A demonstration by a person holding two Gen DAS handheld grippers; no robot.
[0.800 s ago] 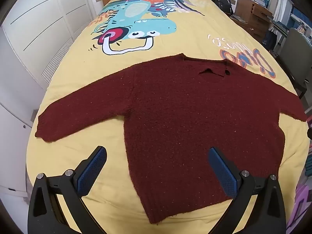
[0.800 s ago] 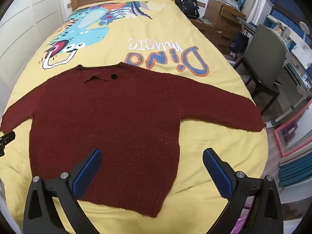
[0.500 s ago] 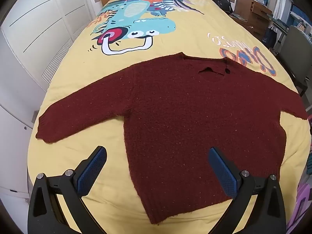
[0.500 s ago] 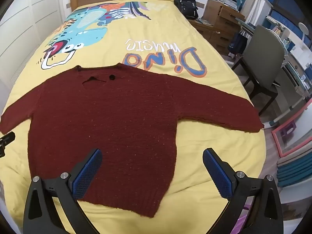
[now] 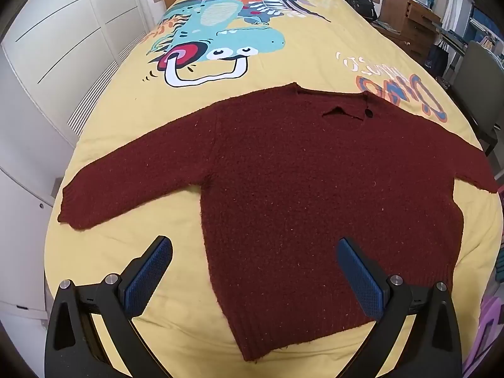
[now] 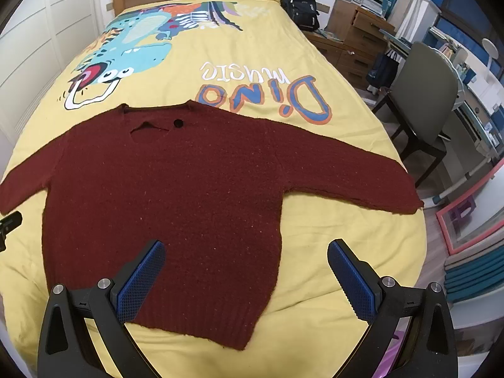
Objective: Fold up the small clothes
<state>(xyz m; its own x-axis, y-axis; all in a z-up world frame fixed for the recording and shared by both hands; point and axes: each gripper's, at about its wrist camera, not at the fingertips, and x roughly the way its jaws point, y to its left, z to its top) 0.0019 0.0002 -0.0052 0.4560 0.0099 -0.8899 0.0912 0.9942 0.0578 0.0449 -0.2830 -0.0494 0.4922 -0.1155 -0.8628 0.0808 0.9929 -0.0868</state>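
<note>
A dark red knitted sweater (image 5: 315,182) lies flat on the yellow bedspread (image 5: 126,252), sleeves spread to both sides, hem toward me. It also shows in the right wrist view (image 6: 176,195). My left gripper (image 5: 253,249) is open and empty, held above the hem's left corner. My right gripper (image 6: 245,252) is open and empty, held above the hem's right corner. The tip of the left gripper (image 6: 9,223) shows at the right wrist view's left edge.
The bedspread carries a dinosaur print (image 5: 217,47) beyond the sweater. White wardrobes (image 5: 47,63) stand left of the bed. A grey chair (image 6: 425,94), wooden drawers (image 6: 356,41) and a black backpack (image 6: 299,6) stand to the right.
Both grippers have shifted slightly; the sweater sits a little lower in both views. The sweater itself has not moved.
</note>
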